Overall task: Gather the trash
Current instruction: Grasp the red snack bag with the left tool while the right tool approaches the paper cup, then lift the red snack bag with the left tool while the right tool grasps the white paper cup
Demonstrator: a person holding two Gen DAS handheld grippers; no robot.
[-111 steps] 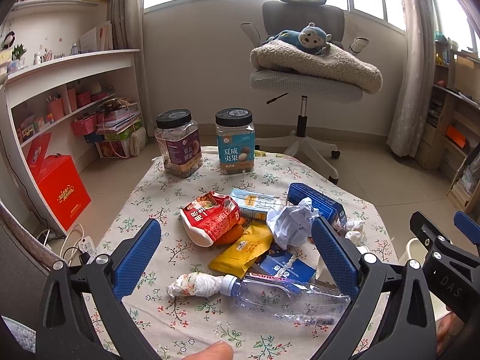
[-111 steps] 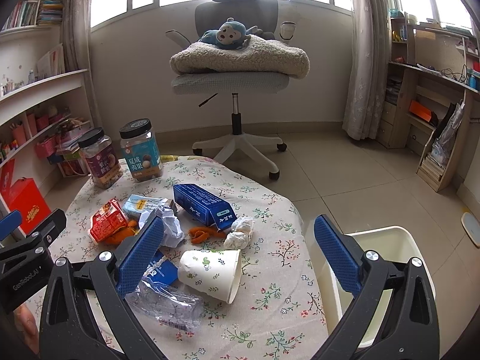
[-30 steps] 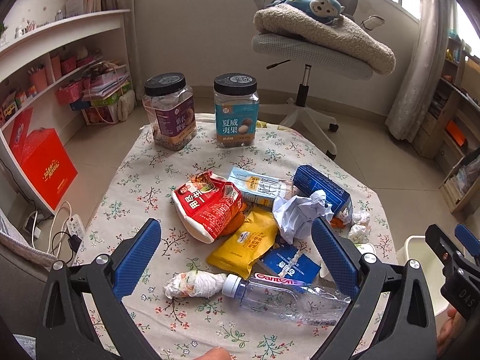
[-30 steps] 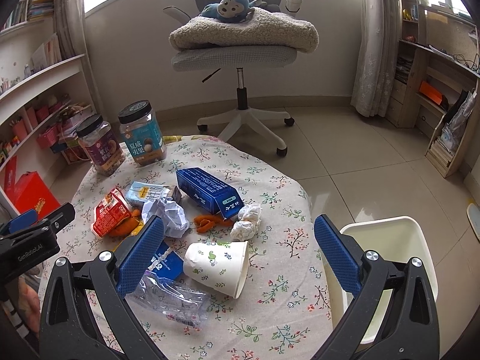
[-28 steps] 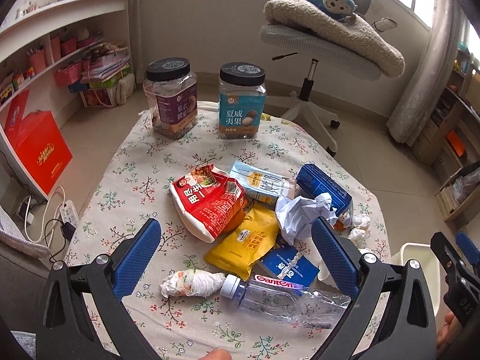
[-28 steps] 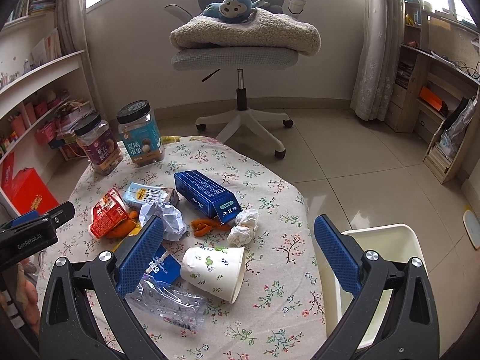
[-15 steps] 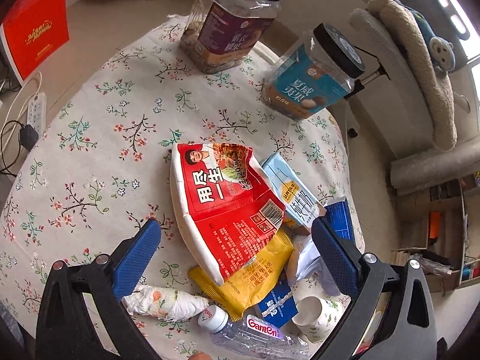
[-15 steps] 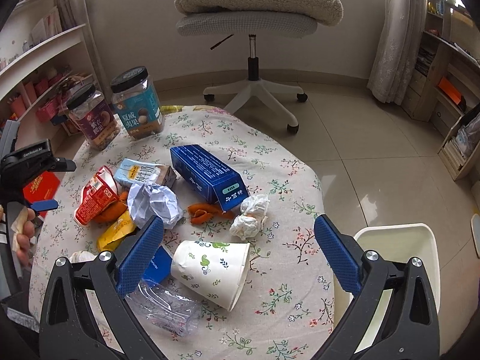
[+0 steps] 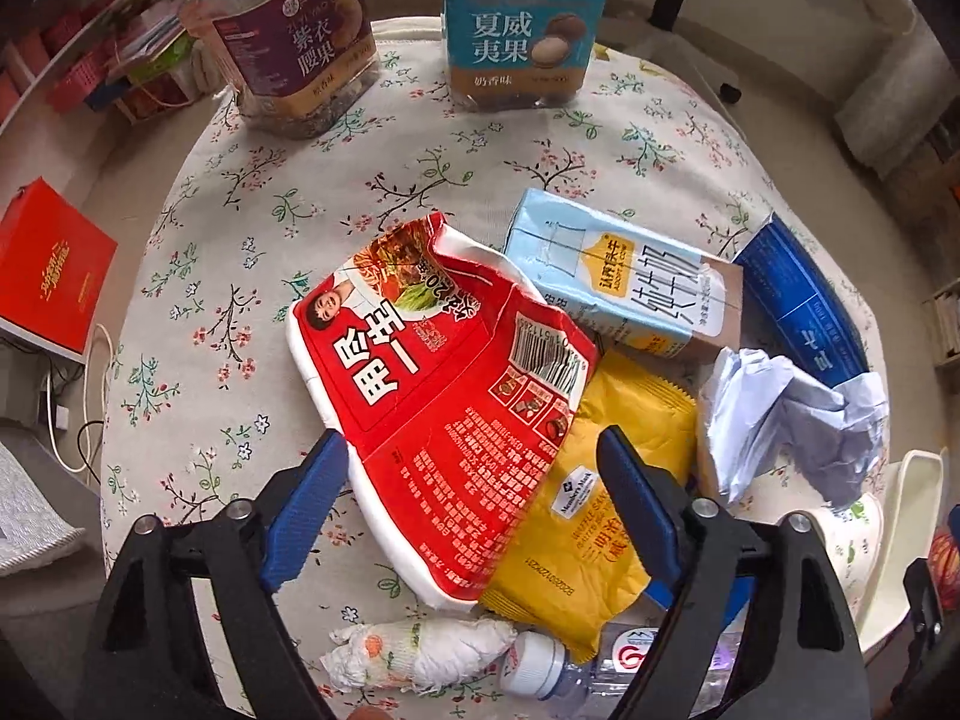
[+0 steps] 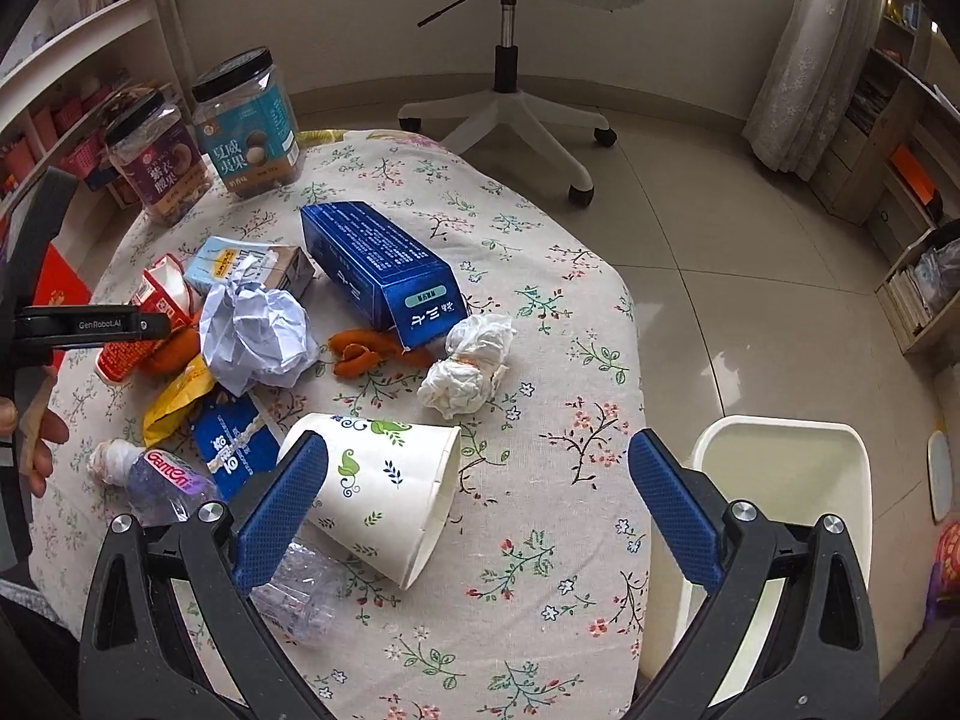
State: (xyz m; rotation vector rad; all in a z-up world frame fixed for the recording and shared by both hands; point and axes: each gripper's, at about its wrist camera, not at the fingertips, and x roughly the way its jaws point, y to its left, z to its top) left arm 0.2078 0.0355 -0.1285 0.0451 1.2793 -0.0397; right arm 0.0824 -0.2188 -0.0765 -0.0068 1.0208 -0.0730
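Observation:
Trash lies piled on a floral tablecloth (image 9: 252,276). My left gripper (image 9: 471,504) points steeply down over a red snack bag (image 9: 444,372). Its jaws are closing with the bag's lower end between them, and the pads do not visibly press on it. A yellow packet (image 9: 600,492) lies under the right finger. Beside the bag are a light-blue milk carton (image 9: 624,294), crumpled paper (image 9: 786,420) and a blue box (image 9: 804,312). My right gripper (image 10: 477,510) hangs open above a paper cup (image 10: 384,492) lying on its side.
Two nut jars (image 9: 300,42) (image 9: 522,30) stand at the table's far edge. A crushed water bottle (image 10: 180,486), tissue wads (image 10: 468,366) (image 9: 420,648) and orange peel (image 10: 360,354) lie about. A white bin (image 10: 780,480) stands on the floor right of the table, with an office chair (image 10: 510,96) beyond.
My left gripper has dropped and tipped down onto the red snack bag, and its jaws have narrowed. My right gripper has sunk a little toward the paper cup.

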